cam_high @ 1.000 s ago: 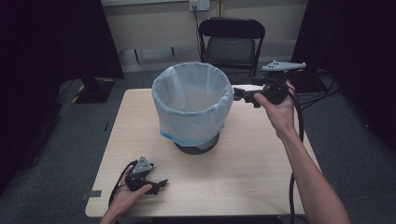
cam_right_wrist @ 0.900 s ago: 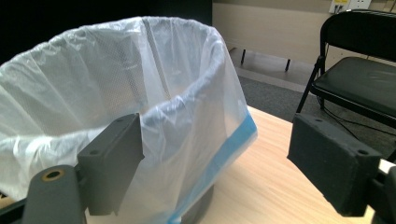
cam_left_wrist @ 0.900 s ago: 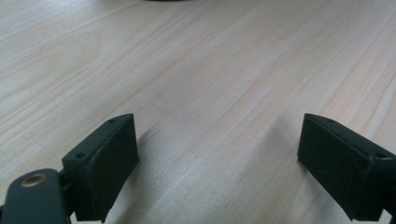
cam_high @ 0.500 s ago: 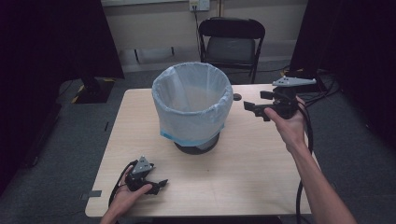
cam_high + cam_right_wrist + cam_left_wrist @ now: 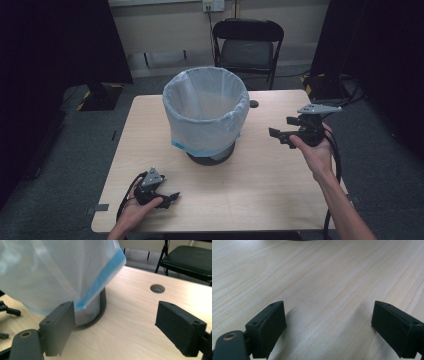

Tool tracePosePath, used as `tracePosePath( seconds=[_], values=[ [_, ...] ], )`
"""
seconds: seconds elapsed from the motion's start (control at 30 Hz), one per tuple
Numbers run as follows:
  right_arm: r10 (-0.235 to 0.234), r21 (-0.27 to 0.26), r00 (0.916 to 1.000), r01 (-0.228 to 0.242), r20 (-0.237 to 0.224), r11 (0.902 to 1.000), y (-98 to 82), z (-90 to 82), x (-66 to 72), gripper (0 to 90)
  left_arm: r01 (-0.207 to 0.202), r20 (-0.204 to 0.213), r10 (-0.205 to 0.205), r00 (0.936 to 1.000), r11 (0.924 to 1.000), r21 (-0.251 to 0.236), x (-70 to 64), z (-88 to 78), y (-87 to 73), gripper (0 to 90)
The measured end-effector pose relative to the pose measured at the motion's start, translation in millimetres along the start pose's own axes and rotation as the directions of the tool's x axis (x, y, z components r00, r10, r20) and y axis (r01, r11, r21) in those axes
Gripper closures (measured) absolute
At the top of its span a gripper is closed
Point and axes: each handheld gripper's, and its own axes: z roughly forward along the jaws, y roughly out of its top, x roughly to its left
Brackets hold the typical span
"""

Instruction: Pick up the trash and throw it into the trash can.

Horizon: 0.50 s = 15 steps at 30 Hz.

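Observation:
A round bin (image 5: pixel 206 112) lined with a white bag with a blue hem stands in the middle of the wooden table (image 5: pixel 260 180). In the right gripper view the bag (image 5: pixel 50 272) hangs over the bin's dark mesh base (image 5: pixel 91 311). My right gripper (image 5: pixel 278 136) is held above the table to the right of the bin, open, its jaws pointing at the bin with nothing between them. My left gripper (image 5: pixel 170 197) rests low at the table's front left, open and empty; in the left gripper view its jaws stand wide over bare wood (image 5: pixel 329 290).
A black folding chair (image 5: pixel 247 47) stands behind the table. A round cable hole (image 5: pixel 254 104) sits in the table top behind the bin, also in the right gripper view as the hole (image 5: pixel 157 288). Cables trail from both grippers.
My right gripper has moved from beside the bin's rim down and toward the near side, away from the bin. The left gripper has stayed put.

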Motion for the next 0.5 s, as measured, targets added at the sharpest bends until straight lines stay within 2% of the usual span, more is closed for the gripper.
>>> tracePosePath(
  seconds=[0.07, 0.13, 0.2, 0.23, 0.27, 0.3, 0.33, 0.37, 0.4, 0.5],
  values=[
    [0.004, 0.006, 1.0, -0.004, 0.001, 1.0, -4.3, -0.1, -0.6, 15.2, 0.0, 0.0, 0.0, 1.0, 1.0, 0.0, 0.0, 0.0, 0.0, 11.7],
    [0.012, 0.024, 0.9999, -0.012, 0.008, 0.9996, -18.2, -0.3, -3.3, 15.2, 0.0, 0.0, 0.0, 1.0, 1.0, 0.0, 0.0, 0.0, 0.0, 11.7],
    [0.018, 0.028, 0.9998, -0.018, 0.012, 0.9995, -23.0, -0.2, -4.5, 15.2, 0.0, 0.0, 0.0, 1.0, 1.0, -0.001, 0.0, 0.0, 0.0, 11.7],
    [0.027, 0.042, 0.9995, -0.028, 0.014, 0.9987, -33.0, 0.5, -7.1, 15.2, 0.001, 0.0, -0.001, 1.0, 1.0, -0.001, 0.0, 0.0, 0.0, 11.7],
    [0.027, 0.042, 0.9995, -0.028, 0.014, 0.9987, -33.0, 0.5, -7.1, 15.2, 0.001, 0.0, -0.001, 1.0, 1.0, -0.001, 0.0, 0.0, 0.0, 11.7],
    [0.034, 0.059, 0.9991, -0.036, 0.023, 0.9976, -42.6, 1.8, -8.7, 15.1, 0.001, 0.0, -0.001, 1.0, 1.0, -0.001, -0.1, 0.0, 0.0, 11.7],
    [0.034, 0.059, 0.9991, -0.036, 0.023, 0.9976, -42.6, 1.8, -8.7, 15.1, 0.001, 0.0, -0.001, 1.0, 1.0, -0.001, -0.1, 0.0, 0.0, 11.7],
    [0.04, 0.074, 0.9988, -0.042, 0.027, 0.9964, -51.6, 3.5, -10.1, 15.1, 0.002, 0.0, -0.002, 1.0, 1.0, -0.001, -0.1, 0.0, 0.0, 11.7],
    [0.04, 0.074, 0.9988, -0.042, 0.027, 0.9964, -51.6, 3.5, -10.1, 15.1, 0.002, 0.0, -0.002, 1.0, 1.0, -0.001, -0.1, 0.0, 0.0, 11.7],
    [0.055, 0.099, 0.998, -0.058, 0.033, 0.9934, -67.6, 7.3, -13.3, 15.1, 0.001, 0.0, -0.001, 1.0, 1.0, 0.0, -0.1, 0.0, 0.0, 11.7]
  ],
)
